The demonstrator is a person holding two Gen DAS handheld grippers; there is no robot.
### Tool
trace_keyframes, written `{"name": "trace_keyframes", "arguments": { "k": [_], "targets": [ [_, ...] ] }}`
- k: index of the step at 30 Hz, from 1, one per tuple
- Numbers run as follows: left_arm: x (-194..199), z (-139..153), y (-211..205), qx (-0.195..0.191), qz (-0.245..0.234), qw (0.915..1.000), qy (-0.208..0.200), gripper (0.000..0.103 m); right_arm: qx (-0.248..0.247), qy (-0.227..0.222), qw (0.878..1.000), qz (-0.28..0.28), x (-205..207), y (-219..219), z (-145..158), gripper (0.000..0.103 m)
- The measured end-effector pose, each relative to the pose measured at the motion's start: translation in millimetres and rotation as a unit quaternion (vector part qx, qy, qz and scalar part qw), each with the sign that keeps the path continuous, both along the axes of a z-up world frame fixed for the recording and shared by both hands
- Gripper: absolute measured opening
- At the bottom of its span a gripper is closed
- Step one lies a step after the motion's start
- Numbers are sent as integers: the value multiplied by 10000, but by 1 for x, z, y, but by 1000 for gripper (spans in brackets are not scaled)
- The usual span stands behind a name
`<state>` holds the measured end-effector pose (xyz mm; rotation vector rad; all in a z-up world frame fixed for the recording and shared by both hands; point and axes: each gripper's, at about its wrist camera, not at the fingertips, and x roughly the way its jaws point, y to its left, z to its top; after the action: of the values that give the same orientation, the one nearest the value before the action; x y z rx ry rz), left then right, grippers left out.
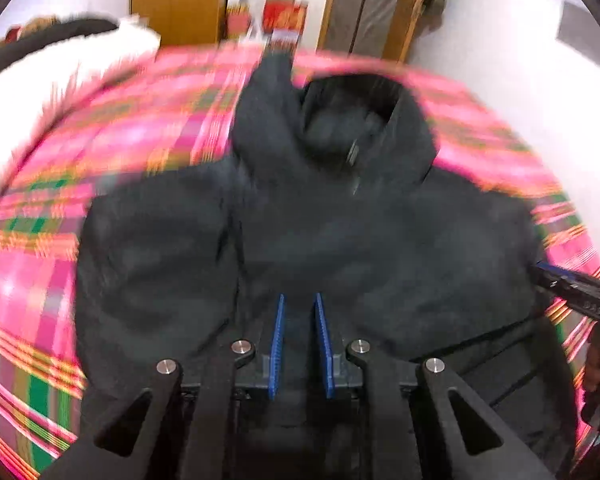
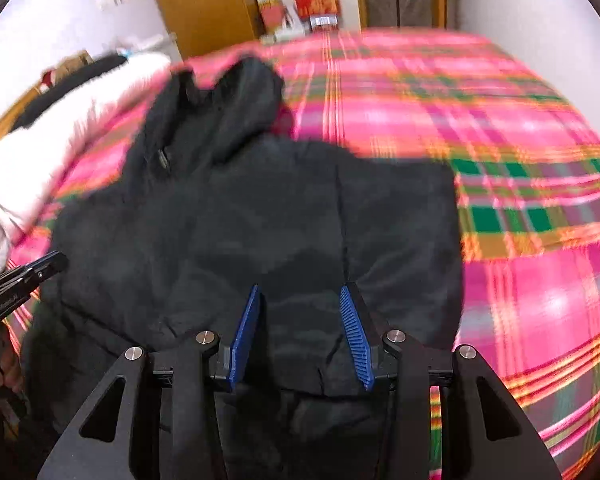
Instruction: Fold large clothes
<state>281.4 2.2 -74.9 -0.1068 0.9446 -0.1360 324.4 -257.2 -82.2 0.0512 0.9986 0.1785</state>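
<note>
A black hooded jacket [image 1: 380, 220] lies spread on the pink plaid bed cover [image 1: 120, 140], its hood [image 1: 360, 120] towards the far side. My left gripper [image 1: 300, 298] hangs over the jacket's near edge, blue pads close together with black cloth pinched between them. The right wrist view shows the same jacket [image 2: 260, 208] with its hood [image 2: 240, 92] at upper left. My right gripper [image 2: 299, 288] holds a thicker fold of the near hem, which fills the wider gap between its pads. Each gripper shows in the other's view: the right gripper [image 1: 576, 292] and the left gripper [image 2: 20, 284].
A white puffy garment [image 2: 60, 128] lies on the bed's left side, beside the jacket. Bare plaid cover [image 2: 480, 120] stretches to the right. Beyond the bed stand a wooden door [image 1: 180, 0] and red boxes [image 2: 316, 0] against the wall. Both views are motion-blurred.
</note>
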Motion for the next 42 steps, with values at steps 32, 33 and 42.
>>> {"name": "trace_keyframes", "arguments": {
  "k": [32,33,42],
  "targets": [
    [183,77,30,-277,193,9986,-405,55,385,-427,9980,255,176,69,66,50],
    [197,69,30,-225,235,9990,-299,55,355,-429,9983,186,187,72,64,50],
    [266,14,30,-137,377,9991,130,42,-1,-208,9998,-63,263,74,39,50]
  ]
}}
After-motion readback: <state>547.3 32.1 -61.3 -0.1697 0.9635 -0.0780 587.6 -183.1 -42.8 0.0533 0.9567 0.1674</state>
